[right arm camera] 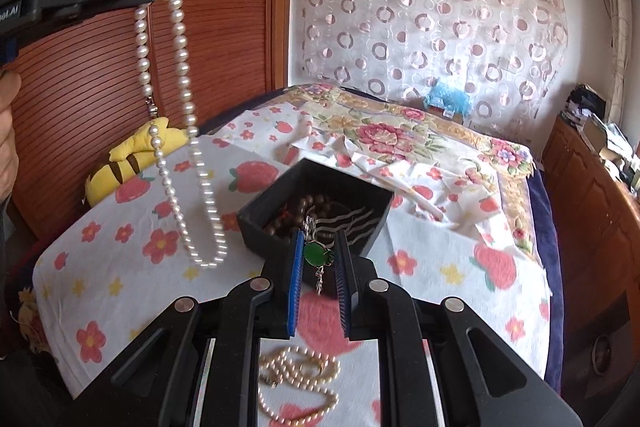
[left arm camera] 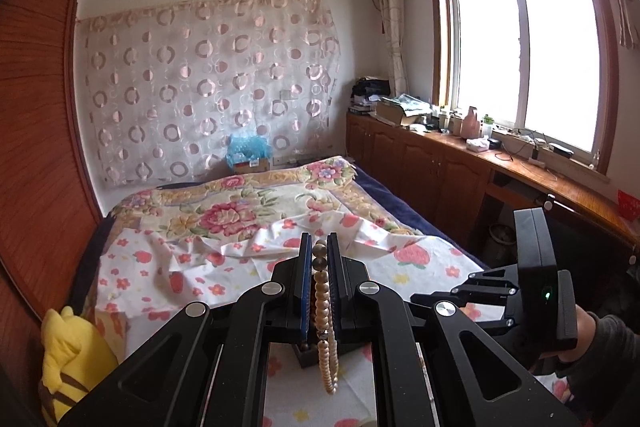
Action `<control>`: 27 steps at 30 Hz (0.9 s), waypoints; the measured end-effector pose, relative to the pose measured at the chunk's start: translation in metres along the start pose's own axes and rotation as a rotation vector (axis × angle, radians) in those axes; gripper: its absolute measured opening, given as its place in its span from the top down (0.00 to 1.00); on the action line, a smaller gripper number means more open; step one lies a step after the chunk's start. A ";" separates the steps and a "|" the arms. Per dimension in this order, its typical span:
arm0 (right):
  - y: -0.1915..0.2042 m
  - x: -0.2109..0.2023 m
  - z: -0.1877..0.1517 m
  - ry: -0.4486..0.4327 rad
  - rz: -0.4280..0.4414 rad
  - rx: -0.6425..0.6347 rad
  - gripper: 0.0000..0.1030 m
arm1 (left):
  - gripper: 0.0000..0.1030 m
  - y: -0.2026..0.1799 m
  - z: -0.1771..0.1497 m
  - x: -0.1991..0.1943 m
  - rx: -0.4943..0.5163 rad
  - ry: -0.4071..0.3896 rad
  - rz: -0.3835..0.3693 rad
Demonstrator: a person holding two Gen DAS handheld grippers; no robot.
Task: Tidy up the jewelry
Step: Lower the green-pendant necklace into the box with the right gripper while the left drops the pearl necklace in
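round pearl strand (right arm camera: 180,123) dangles beside square black box (right arm camera: 280,223).

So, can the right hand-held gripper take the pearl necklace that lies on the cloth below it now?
Probably not yet. The right hand-held gripper is already shut on a green pendant, so its jaws are occupied. The necklace itself lies uncovered on the cloth, close beneath.

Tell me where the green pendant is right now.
In the right wrist view the green pendant sits pinched in the right gripper, held just in front of the black jewelry box on the bed's flowered sheet.
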State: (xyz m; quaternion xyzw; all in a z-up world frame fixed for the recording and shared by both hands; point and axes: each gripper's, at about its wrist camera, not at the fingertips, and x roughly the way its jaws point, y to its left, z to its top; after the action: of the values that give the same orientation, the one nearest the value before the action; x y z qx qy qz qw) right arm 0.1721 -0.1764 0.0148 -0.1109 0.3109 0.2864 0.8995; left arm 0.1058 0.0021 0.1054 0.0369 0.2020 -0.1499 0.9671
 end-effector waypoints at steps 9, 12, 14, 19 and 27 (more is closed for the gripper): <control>-0.019 0.023 0.029 -0.035 0.030 0.014 0.83 | 0.93 0.013 0.031 0.031 -0.010 -0.016 0.005; -0.024 0.036 0.033 -0.028 0.047 0.026 0.83 | 0.93 0.017 0.034 0.046 -0.013 -0.005 0.004; -0.027 0.046 0.033 -0.016 0.052 0.028 0.83 | 0.93 0.019 0.032 0.057 -0.019 0.011 0.000; -0.032 0.064 0.027 0.014 0.067 0.042 0.83 | 0.93 0.024 0.019 0.086 -0.032 0.058 -0.011; -0.034 0.090 0.014 0.062 0.083 0.057 0.83 | 0.93 0.026 0.017 0.104 -0.058 0.076 -0.049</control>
State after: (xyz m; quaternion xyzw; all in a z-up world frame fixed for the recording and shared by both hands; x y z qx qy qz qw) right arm 0.2565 -0.1582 -0.0298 -0.0809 0.3508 0.3110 0.8796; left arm 0.2109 -0.0043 0.0796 0.0097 0.2436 -0.1661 0.9555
